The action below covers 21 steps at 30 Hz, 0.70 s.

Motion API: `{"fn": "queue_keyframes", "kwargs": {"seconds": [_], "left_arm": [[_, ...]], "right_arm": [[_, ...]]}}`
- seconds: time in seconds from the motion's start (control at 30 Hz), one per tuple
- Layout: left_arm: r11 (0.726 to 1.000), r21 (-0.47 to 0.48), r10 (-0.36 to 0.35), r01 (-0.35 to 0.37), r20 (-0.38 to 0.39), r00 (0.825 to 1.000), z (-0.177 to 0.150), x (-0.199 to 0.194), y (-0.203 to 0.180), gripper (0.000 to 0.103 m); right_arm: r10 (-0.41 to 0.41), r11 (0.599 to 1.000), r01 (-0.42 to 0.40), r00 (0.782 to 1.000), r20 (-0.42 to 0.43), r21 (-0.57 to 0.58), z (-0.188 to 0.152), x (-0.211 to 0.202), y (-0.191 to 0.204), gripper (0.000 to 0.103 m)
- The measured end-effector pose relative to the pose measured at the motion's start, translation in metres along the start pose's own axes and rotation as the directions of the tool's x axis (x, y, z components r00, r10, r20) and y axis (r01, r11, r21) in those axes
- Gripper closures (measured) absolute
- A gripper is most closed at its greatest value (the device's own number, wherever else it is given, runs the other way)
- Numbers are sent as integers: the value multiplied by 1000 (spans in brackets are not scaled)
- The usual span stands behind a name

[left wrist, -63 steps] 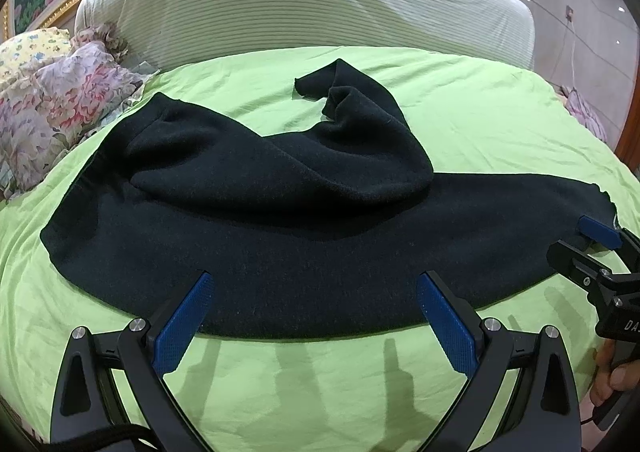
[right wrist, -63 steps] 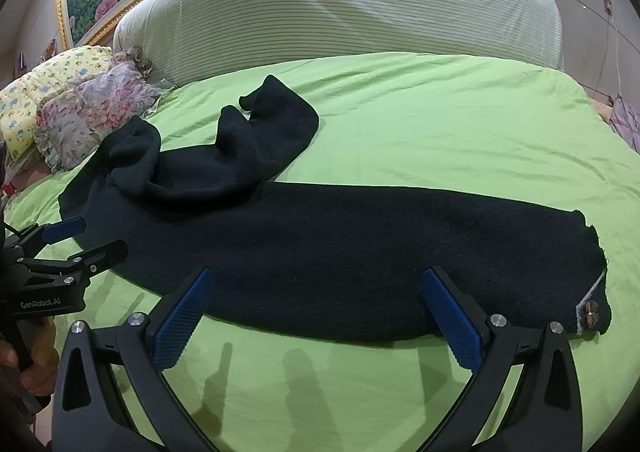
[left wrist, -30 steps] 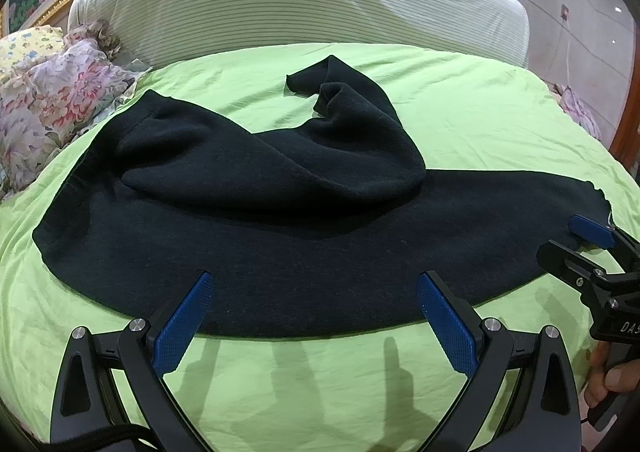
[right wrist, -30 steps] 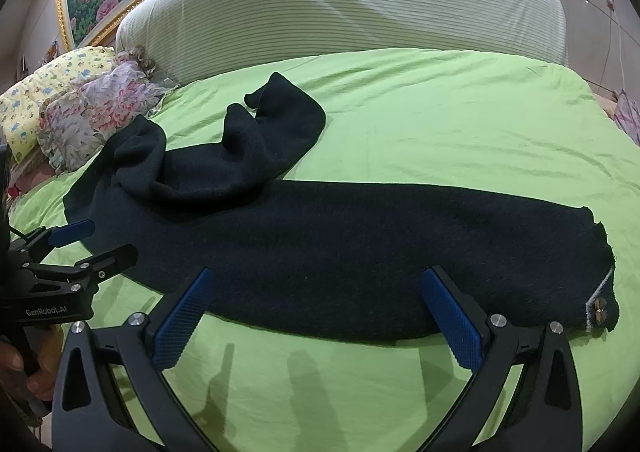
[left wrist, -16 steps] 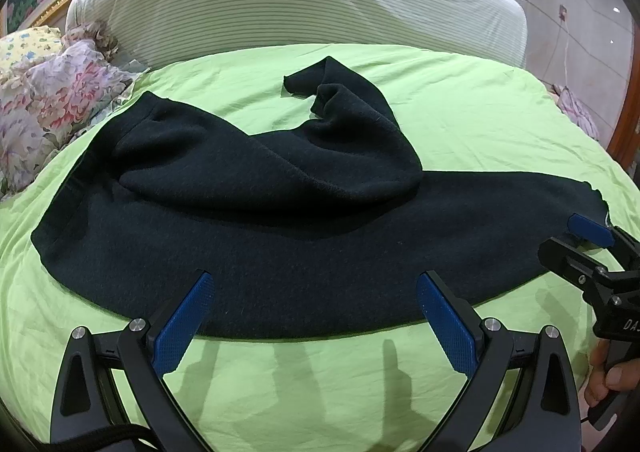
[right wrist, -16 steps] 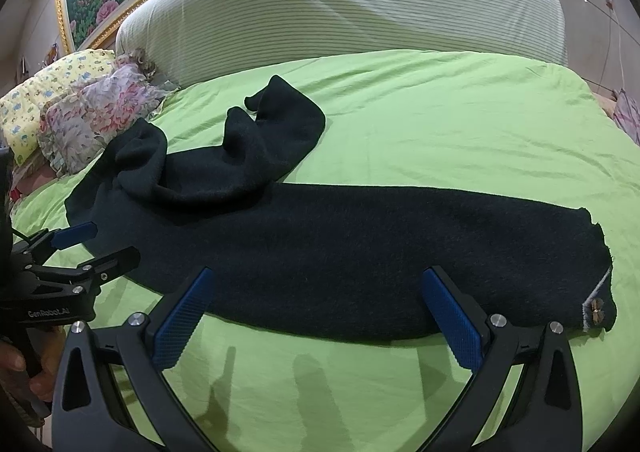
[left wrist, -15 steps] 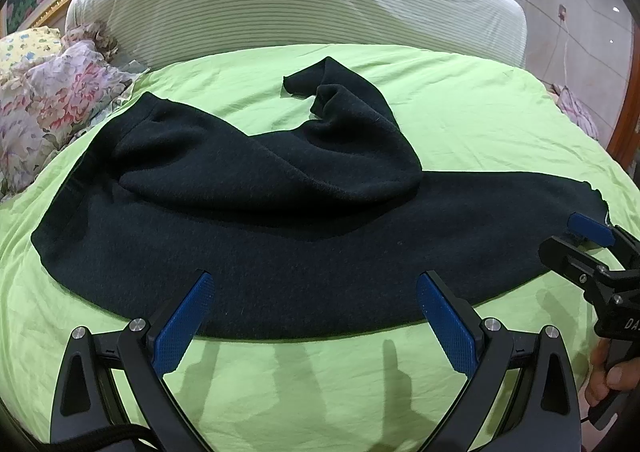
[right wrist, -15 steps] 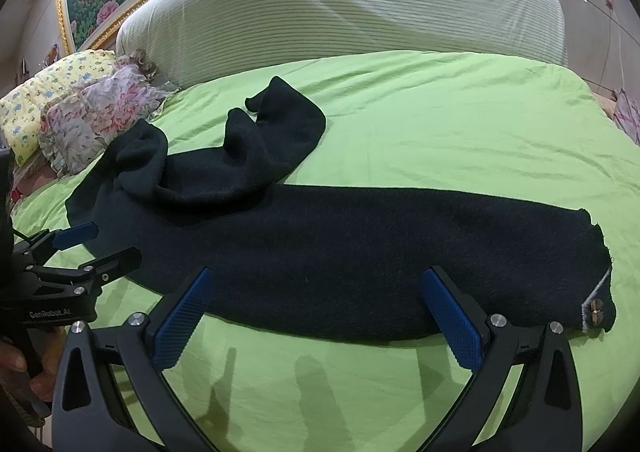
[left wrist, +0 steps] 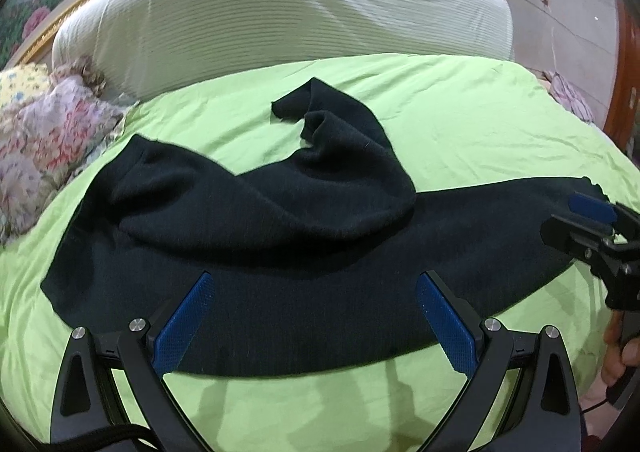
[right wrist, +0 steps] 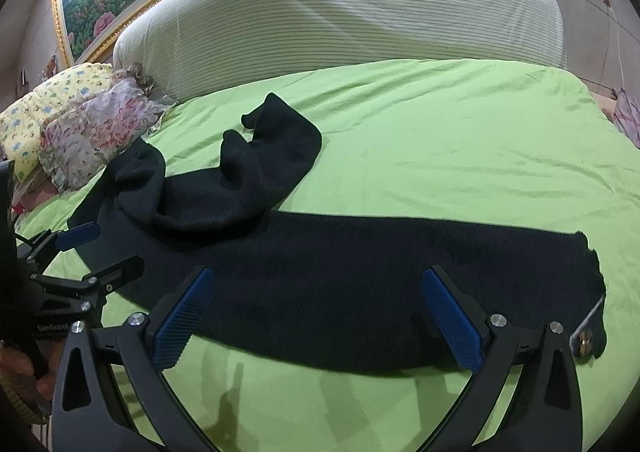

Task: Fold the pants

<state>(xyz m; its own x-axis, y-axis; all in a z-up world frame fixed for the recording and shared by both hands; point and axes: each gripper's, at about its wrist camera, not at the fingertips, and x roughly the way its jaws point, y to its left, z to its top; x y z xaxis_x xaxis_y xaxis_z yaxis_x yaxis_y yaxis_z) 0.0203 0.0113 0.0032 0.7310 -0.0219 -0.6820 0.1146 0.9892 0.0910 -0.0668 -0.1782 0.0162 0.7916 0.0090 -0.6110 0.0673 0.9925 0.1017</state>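
Both cams sit low at the near edge of the bed (left wrist: 480, 100), looking across it toward the striped headboard (left wrist: 280, 12). The left wrist view is close over the waist half of the black pants (left wrist: 280, 252) and catches the right gripper (left wrist: 576, 220) at its right edge. The right wrist view covers the straight leg and sees the left gripper (right wrist: 100, 252) at its left. They share the pants' middle and the floral pillows (right wrist: 88, 132).

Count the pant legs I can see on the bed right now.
2. One leg lies flat along the near edge of the green bed. The other leg is bunched, angled toward the headboard, over the pants' left part.
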Motion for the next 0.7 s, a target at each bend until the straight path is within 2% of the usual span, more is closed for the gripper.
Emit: {"fn": "queue_keyframes", "kwargs": {"seconds": [0.23,0.37,0.57,0.7], "left_arm": [[997,79,3,-3,-2,1000,19,10,-10,2],[985,169,25,-21,-18,1000,30,25,-21,2],[953,302,-2,17,-52,999,42,49,-36,2],[941,336,-21,49,-84,996,44,65,-39,2]], "right_arm": [[40,999,-39,999,-12,24,30,14,-11,0],[115,992,-111,992,-52,61,58,37,-17,0],[266,959,-247,952,-153,136,101,95,-22,0],[381,917,-339,902,-203,212,121,137,-27,3]]}}
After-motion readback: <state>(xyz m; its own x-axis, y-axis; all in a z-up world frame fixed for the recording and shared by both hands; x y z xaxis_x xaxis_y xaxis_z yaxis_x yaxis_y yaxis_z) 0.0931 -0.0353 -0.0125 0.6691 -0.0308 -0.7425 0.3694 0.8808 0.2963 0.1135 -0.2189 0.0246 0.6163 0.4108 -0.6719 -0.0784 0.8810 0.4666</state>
